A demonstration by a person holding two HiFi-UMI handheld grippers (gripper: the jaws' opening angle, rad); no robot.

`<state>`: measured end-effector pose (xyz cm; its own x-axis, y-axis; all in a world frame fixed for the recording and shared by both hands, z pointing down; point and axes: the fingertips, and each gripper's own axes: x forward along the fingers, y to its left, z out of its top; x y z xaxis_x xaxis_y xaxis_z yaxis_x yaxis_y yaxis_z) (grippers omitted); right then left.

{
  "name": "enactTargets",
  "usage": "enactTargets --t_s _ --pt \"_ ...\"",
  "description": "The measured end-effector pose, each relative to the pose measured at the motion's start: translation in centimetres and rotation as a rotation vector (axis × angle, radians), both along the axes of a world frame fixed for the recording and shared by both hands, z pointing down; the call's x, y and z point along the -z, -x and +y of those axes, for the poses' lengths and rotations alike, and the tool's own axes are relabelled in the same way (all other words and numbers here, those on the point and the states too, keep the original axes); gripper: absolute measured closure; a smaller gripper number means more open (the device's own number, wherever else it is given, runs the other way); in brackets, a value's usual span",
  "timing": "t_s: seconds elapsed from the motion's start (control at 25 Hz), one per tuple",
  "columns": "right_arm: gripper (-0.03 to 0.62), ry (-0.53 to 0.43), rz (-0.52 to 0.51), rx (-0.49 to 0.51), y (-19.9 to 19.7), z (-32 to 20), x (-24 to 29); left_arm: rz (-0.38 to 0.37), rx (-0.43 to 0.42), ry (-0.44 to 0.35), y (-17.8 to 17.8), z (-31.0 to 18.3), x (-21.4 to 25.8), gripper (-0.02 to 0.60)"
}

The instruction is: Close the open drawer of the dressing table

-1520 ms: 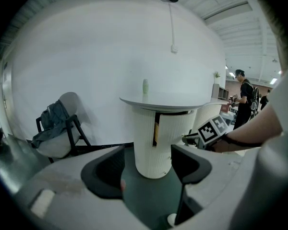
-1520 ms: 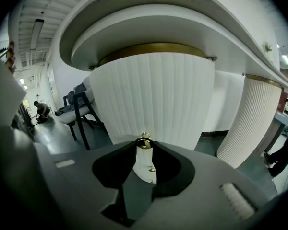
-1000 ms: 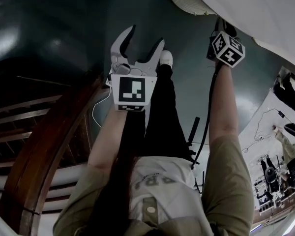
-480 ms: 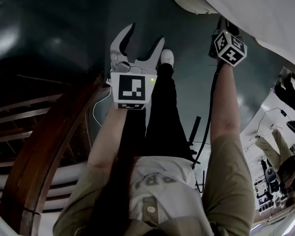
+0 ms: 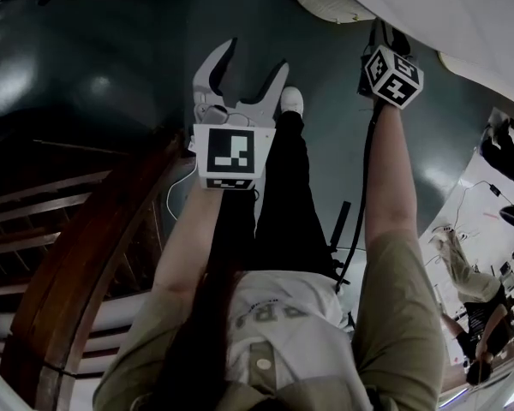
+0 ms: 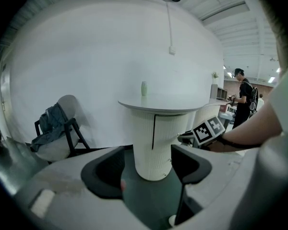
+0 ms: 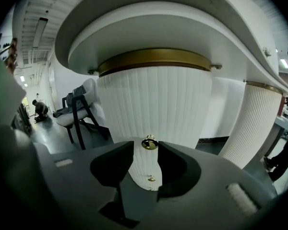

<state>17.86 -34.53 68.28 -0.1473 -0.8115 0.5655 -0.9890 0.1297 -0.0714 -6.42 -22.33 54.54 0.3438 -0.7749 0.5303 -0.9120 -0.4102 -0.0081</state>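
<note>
The dressing table (image 5: pixel 463 24) is white, at the head view's top right. In the right gripper view its fluted round front (image 7: pixel 153 104) fills the middle under a gold band, with a brass knob (image 7: pixel 149 143) and a smaller knob (image 7: pixel 151 178) below. My right gripper (image 7: pixel 146 150) (image 5: pixel 384 37) points at the brass knob, which sits level with the fingertips. Its jaws have just been opening, and gaps show on both sides of the knob. My left gripper (image 5: pixel 253 58) (image 6: pixel 151 159) hangs open over the dark floor, holding nothing.
A curved dark wooden piece (image 5: pixel 94 255) fills the head view's lower left. The left gripper view shows a round white pedestal table (image 6: pixel 156 133) bearing a small bottle (image 6: pixel 144 88), a chair with clothes (image 6: pixel 57 128), and a person in black (image 6: pixel 242 99).
Both grippers stay almost where they were. The right marker cube sits a touch higher, nearer the white table. People at the head view's right edge have shifted.
</note>
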Motion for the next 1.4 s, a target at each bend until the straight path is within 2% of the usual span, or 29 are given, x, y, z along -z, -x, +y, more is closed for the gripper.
enactTargets --t_s 0.52,0.84,1.08,1.4 --pt "0.442 -0.044 -0.011 -0.026 0.4 3.8 3.1 -0.003 -0.057 -0.045 -1.1 2.5 2.9 0.264" --pt "0.442 -0.096 -0.029 -0.077 -0.6 7.8 8.1 0.010 -0.082 -0.089 -1.5 4.4 6.5 0.264" --pt "0.444 -0.177 -0.032 -0.081 -2.5 10.6 16.7 0.032 -0.083 -0.173 -3.0 4.6 13.3 0.264" --pt "0.479 -0.286 -0.028 -0.075 -2.3 15.3 28.9 0.087 -0.135 -0.272 -4.6 5.5 21.5 0.264"
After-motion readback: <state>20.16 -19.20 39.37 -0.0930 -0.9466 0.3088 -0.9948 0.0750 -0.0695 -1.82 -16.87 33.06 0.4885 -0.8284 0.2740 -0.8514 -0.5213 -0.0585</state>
